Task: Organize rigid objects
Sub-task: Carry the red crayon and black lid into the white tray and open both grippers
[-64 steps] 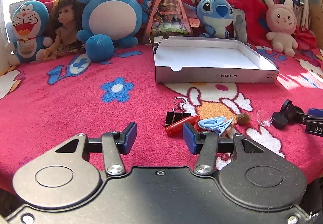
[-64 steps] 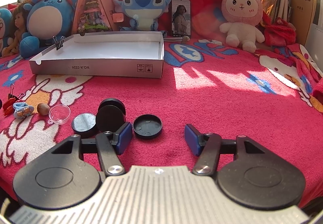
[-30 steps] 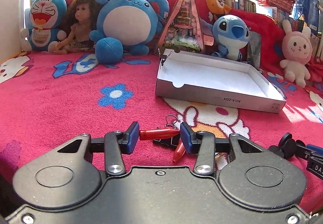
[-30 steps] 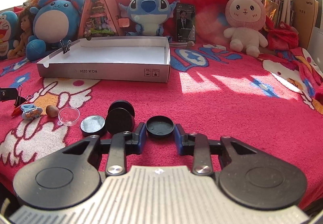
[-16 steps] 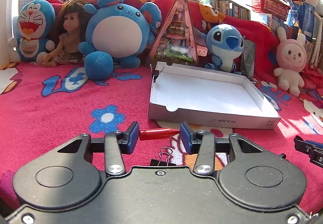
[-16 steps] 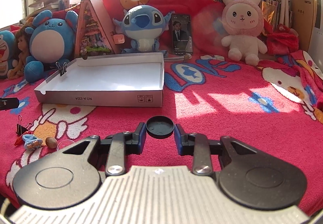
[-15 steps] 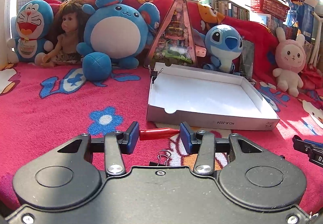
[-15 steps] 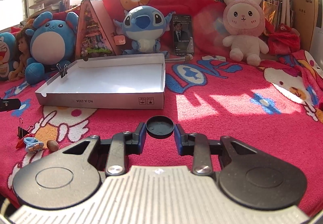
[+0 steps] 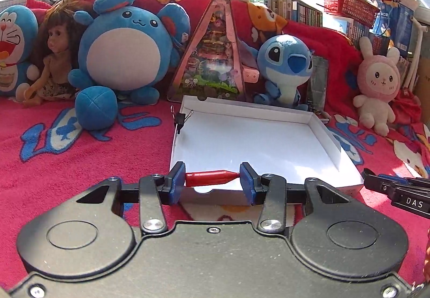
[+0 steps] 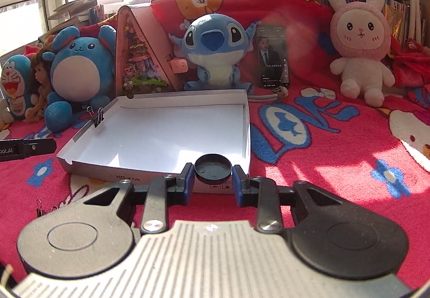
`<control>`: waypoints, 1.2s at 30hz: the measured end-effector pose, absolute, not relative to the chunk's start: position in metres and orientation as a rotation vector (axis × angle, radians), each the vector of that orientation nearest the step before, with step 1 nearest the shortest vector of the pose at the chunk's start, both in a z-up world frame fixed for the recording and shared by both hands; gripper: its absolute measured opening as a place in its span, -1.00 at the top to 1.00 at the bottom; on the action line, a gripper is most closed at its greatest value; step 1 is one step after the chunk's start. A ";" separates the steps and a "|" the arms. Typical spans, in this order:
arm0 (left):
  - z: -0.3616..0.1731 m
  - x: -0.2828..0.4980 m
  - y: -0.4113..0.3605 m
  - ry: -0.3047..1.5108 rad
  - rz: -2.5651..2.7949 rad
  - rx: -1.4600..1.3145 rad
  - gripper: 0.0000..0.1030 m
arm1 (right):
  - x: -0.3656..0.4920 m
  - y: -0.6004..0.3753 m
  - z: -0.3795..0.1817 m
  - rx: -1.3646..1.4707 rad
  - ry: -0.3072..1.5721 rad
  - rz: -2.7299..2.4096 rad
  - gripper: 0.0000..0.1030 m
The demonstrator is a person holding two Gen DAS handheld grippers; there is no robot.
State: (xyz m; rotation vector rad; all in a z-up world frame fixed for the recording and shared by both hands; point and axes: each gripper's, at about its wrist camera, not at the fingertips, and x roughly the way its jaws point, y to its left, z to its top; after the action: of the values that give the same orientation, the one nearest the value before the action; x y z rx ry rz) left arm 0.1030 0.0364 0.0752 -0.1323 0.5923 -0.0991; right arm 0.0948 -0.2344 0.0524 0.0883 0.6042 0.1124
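My left gripper (image 9: 212, 179) is shut on a red pen-like stick (image 9: 211, 178), held crosswise between its blue pads just over the near wall of the shallow white box (image 9: 319, 123). My right gripper (image 10: 213, 177) is shut on a round black lid (image 10: 213, 166), held hollow side up above the near right corner of the same box (image 10: 246, 120). A black binder clip (image 9: 180, 118) grips the box's left wall, seen too in the right wrist view as the clip (image 10: 99, 115). The box's floor holds nothing.
Plush toys line the back: a round blue one (image 9: 126, 48), a blue alien one (image 10: 215, 50), a pink rabbit (image 10: 360, 42), beside a triangular diorama (image 9: 215, 56) and a doll (image 9: 53, 56). A binder clip (image 10: 40, 208) lies on the red blanket at lower left. The other gripper's tip (image 9: 397, 190) shows at right.
Both grippers rose and moved forward toward the box with their objects held. The loose items on the blanket dropped out of sight below them, and the box now lies directly under the fingertips.
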 end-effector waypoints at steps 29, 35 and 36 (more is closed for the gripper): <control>0.025 0.249 -0.008 0.823 -0.071 -0.059 0.18 | 0.233 -0.207 0.026 0.088 0.847 0.115 0.31; 0.021 0.252 -0.008 0.838 -0.057 -0.051 0.18 | 0.239 -0.207 0.019 0.098 0.883 0.116 0.31; 0.021 0.253 -0.007 0.836 -0.055 -0.048 0.18 | 0.241 -0.207 0.018 0.105 0.892 0.118 0.31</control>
State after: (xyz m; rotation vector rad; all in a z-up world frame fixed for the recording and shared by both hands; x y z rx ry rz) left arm 0.2529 -0.0075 0.0206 -0.0485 0.8359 -0.0554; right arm 0.2406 -0.2071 0.0180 0.1049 0.8916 0.1179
